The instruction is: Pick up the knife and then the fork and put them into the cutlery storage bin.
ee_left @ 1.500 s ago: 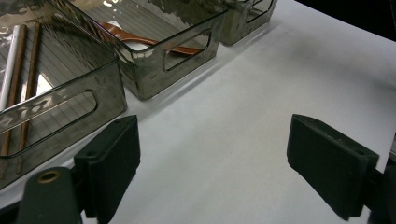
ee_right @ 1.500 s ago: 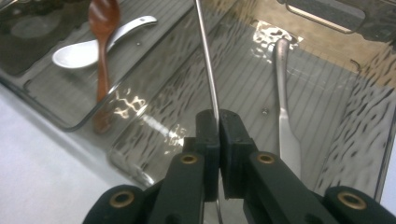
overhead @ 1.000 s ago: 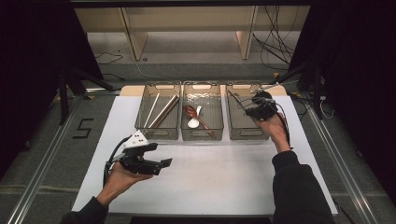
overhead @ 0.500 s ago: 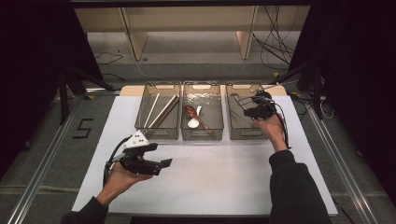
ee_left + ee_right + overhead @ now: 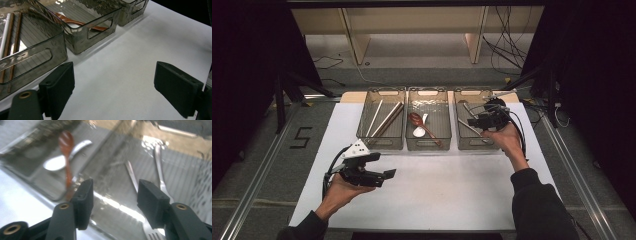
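Motion blur smears the right gripper view: the red spoon [image 5: 65, 157] and white spoon [image 5: 65, 157] at upper left lose their outlines. A fork [image 5: 160, 182] at lower right runs behind a black jaw. In the left gripper view, the chopsticks [image 5: 11, 47] are cut off by the left edge, their tips unseen behind tinted bin [image 5: 32, 57] walls.
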{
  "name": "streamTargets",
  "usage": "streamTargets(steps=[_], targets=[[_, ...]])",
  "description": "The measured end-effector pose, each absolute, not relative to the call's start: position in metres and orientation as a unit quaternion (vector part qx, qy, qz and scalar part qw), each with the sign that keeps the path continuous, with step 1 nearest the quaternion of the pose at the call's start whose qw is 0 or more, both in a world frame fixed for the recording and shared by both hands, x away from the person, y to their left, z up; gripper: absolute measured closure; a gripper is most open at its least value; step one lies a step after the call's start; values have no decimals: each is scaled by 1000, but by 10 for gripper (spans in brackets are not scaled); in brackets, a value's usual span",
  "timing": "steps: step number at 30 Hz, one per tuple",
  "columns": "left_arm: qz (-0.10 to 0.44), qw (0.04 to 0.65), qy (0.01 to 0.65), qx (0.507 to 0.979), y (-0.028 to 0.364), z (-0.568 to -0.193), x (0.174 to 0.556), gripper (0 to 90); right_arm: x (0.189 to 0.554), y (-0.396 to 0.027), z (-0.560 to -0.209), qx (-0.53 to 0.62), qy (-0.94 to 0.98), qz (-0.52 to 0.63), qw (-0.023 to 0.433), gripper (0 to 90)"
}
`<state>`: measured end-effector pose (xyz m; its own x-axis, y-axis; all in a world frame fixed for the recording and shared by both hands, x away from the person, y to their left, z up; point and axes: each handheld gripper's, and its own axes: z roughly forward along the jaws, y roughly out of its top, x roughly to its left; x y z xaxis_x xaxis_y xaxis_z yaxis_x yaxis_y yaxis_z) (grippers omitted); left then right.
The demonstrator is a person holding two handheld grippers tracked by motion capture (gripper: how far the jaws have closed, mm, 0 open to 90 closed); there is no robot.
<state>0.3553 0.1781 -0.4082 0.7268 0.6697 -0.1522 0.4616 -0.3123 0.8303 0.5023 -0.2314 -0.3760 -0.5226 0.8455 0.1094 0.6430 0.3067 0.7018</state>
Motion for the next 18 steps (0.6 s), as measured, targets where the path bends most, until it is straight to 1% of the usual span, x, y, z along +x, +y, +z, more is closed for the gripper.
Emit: streamTargets(steps=[6, 10, 18], targets=[[112, 471, 352, 801, 178, -408, 355, 164, 478, -220, -361, 447, 790, 399, 129, 394], [111, 475, 355, 798, 179, -408, 355, 164, 462, -213, -360, 438, 786, 417, 124, 357], [98, 488, 364, 787, 180, -407, 355, 162, 439, -204, -363, 420, 781, 448, 113, 331]])
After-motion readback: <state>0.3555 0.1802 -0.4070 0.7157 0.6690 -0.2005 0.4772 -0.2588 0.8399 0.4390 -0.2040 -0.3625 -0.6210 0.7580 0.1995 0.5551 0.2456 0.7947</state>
